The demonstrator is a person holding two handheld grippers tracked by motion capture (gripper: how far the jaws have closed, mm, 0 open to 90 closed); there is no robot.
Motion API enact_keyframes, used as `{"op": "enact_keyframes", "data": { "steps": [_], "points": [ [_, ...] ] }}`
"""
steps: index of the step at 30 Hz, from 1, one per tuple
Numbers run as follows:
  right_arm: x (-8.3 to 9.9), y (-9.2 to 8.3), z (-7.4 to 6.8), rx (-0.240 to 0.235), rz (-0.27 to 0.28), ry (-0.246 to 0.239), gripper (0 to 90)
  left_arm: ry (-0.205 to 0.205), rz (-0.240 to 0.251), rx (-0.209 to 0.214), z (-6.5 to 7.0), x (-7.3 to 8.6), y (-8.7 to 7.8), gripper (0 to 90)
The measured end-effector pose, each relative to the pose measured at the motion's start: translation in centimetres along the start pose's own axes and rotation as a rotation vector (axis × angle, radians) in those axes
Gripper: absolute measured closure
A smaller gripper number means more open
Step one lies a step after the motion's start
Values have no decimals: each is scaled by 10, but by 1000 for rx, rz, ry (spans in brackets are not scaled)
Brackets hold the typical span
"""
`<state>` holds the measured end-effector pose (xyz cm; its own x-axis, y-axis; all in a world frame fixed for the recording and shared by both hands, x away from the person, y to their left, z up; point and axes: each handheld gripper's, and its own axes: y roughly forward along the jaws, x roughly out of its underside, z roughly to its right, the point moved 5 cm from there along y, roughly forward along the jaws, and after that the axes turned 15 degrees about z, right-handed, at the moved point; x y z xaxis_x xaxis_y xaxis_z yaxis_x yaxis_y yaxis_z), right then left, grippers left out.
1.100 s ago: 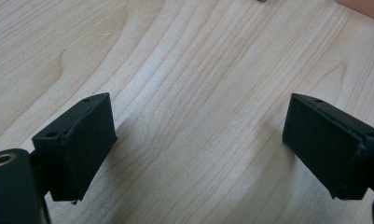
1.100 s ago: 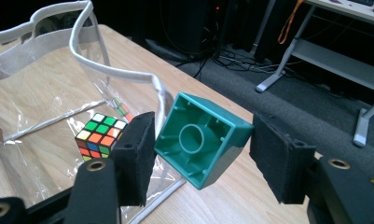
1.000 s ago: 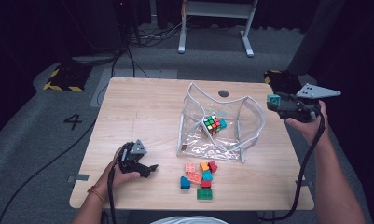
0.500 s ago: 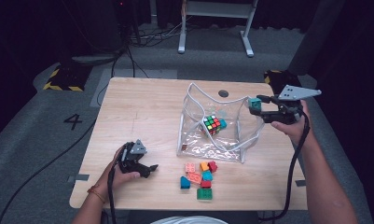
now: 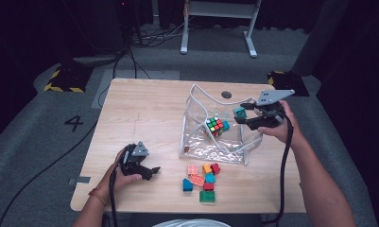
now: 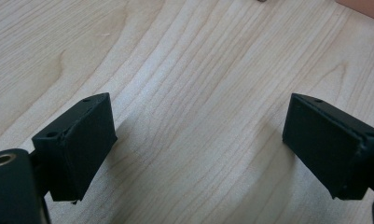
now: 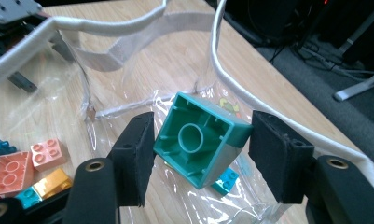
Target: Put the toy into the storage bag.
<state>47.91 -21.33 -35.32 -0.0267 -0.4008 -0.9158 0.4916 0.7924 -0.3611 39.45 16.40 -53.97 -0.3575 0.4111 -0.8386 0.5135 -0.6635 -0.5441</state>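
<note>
Jaws, right gripper (image 7: 201, 154): part open, pads clamped on the two sides of a teal block (image 7: 201, 145), hollow underside toward the camera, block tilted. Jaws, left gripper (image 6: 198, 154): wide apart, nothing between them, resting low over bare table (image 6: 189, 70).

Item 1, teal block: held above the mouth of the clear pouch (image 5: 211, 137), not yet inside.
Item 2, pouch: standing open on the table, white-edged rim spread, cube (image 5: 216, 126) already in it.
Item 3, loose blocks (image 5: 202, 177): a small heap on the table just in front of the pouch, between the two hands.

Step in hand, as judged: drop the block into the pouch. To do it well, carry the block past the near rim until it hangs clear over the opening, lower it a little, then spread the jaws; release too early and it may catch the white rim and roll out. The pouch is soft, so avoid pushing its wall.

Views: right gripper view gives the pad contact and the block's tilt; high view gives the block's place over the pouch, the heap and both hands. Left gripper view gives the empty jaws close up.
</note>
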Motion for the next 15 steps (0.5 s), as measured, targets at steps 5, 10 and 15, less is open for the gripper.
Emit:
{"op": "enact_keyframes", "data": {
  "steps": [5,10,15],
  "points": [
    [4,15,1,-15,-86,-25,417,0,0,1,0,0,0,95],
    [0,27,2,-12,-176,-48,417,0,0,1,0,0,0,95],
    [-1,38,3,-21,-298,-135,417,0,0,1,0,0,0,95]
  ]
}}
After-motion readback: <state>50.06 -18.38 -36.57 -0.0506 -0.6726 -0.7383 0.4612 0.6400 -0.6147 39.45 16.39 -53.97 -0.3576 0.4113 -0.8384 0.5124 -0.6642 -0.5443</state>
